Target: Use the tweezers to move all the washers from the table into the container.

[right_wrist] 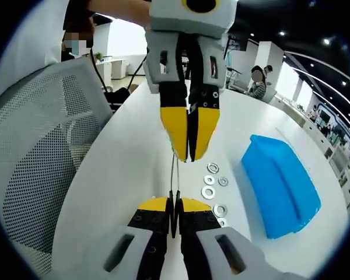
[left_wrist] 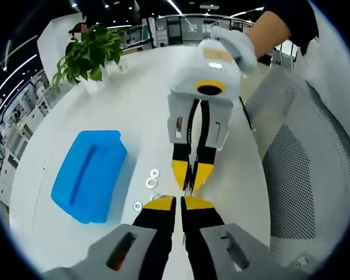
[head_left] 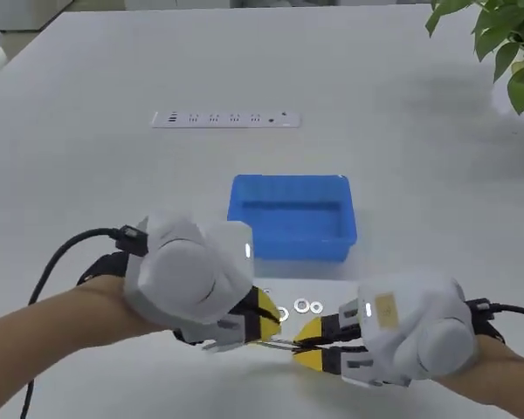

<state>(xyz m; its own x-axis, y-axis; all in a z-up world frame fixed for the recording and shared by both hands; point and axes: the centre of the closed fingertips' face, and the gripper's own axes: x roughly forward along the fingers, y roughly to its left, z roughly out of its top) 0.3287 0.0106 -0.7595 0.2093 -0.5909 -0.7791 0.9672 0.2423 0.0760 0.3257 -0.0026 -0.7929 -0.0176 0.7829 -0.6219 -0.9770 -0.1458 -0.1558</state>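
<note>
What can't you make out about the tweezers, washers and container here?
Number of washers: head view, the left tongs cover some.
Ends of the tweezers: right gripper view, both vanish between closed jaws of the left tongs and right tongs.
Floor of the container: head view, its near wall hides the front strip.

You work at a white table [head_left: 87, 70]. A power strip [head_left: 225, 120] lies on its far part, and a green plant [head_left: 506, 44] stands at one corner. Near you is a grey mesh chair [left_wrist: 303, 169]. Strip lights [left_wrist: 176, 7] run along the dark ceiling.
</note>
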